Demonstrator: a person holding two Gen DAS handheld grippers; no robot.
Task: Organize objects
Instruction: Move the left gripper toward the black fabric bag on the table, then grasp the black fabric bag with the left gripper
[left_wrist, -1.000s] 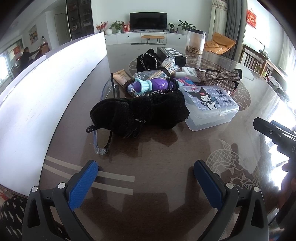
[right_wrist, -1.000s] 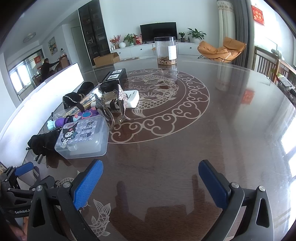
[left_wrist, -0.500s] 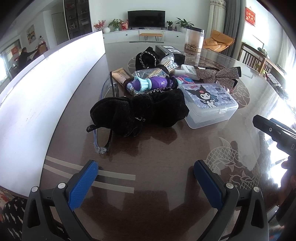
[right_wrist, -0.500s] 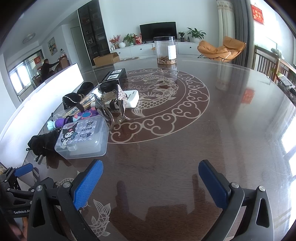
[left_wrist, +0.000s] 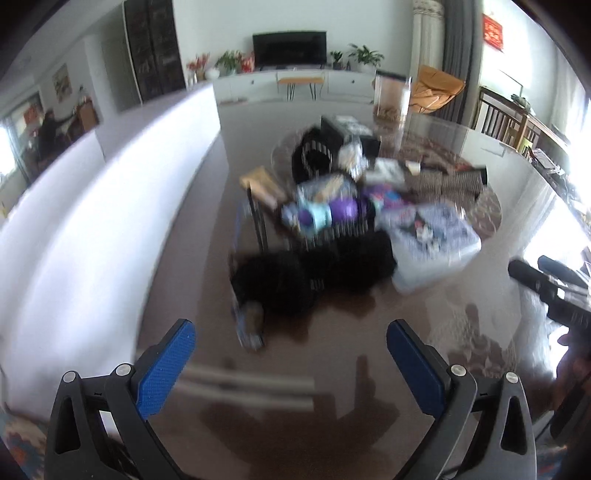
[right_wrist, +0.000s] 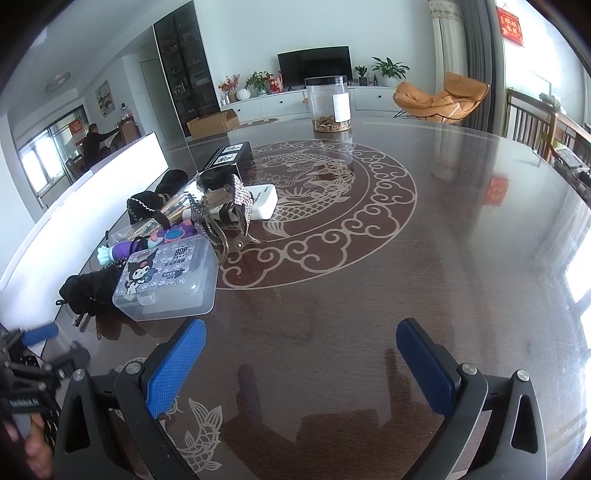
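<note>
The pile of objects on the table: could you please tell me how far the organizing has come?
Nothing looks done: the black fluffy item, lidded plastic box, purple toy and sparkly bow lie heaped together on the table. Nothing is in hand: the left hand-held gripper and right hand-held gripper are both open and empty. All the sorting is left.

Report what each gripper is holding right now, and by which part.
Nothing is held. The left gripper and the right gripper are both open over the bare table, short of the pile.
</note>
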